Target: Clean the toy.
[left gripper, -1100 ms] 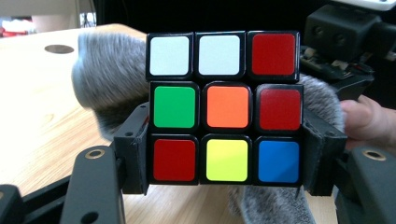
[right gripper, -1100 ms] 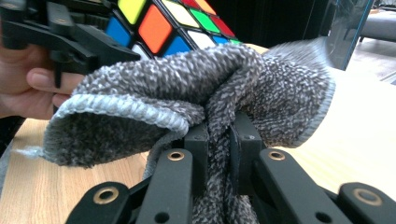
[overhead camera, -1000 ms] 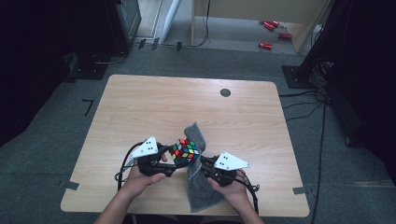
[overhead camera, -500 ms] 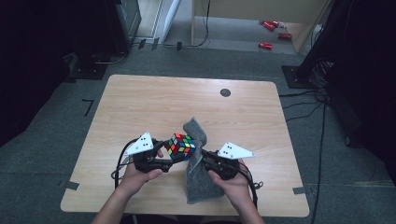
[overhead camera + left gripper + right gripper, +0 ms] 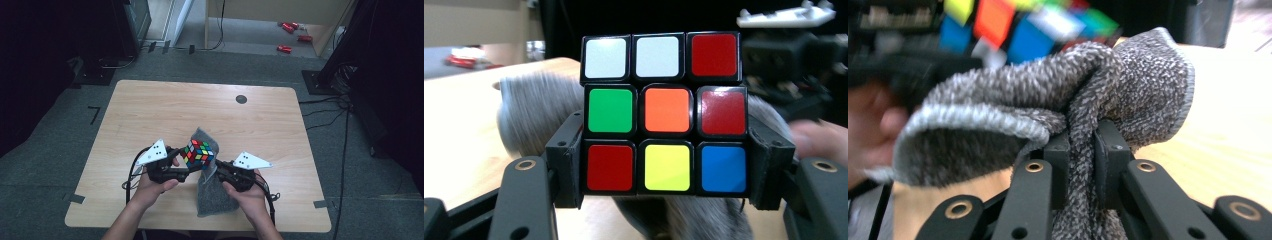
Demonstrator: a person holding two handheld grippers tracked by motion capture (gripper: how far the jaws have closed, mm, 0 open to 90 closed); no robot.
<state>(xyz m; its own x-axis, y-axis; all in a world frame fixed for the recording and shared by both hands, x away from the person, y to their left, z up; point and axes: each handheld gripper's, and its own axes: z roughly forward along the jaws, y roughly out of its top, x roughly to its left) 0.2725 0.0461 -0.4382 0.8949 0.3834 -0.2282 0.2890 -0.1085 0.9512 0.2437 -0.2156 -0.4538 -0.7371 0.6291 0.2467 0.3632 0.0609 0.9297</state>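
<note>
1. Presently, the grey terry cloth (image 5: 212,185) hangs above the wooden table (image 5: 150,110), its upper part bunched against the Rubik's cube (image 5: 198,154).
2. Right gripper (image 5: 1082,150): jaws nearly together, pinching a fold of the cloth.
3. Left gripper (image 5: 664,170): jaws part-open, clamped on the cube's two sides, cube held off the table.
4. Versus a second ago: the cloth now stands higher and more upright, and the right gripper sits closer to the cube.

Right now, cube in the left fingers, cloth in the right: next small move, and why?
Probably bring the right gripper a little toward the puzzle cube so the grey cloth it pinches presses flat on a face. The left gripper clamps the cube's bottom row above the wooden table, and the cloth hangs bunched right beside the cube, so a short push looks enough to start wiping.
</note>
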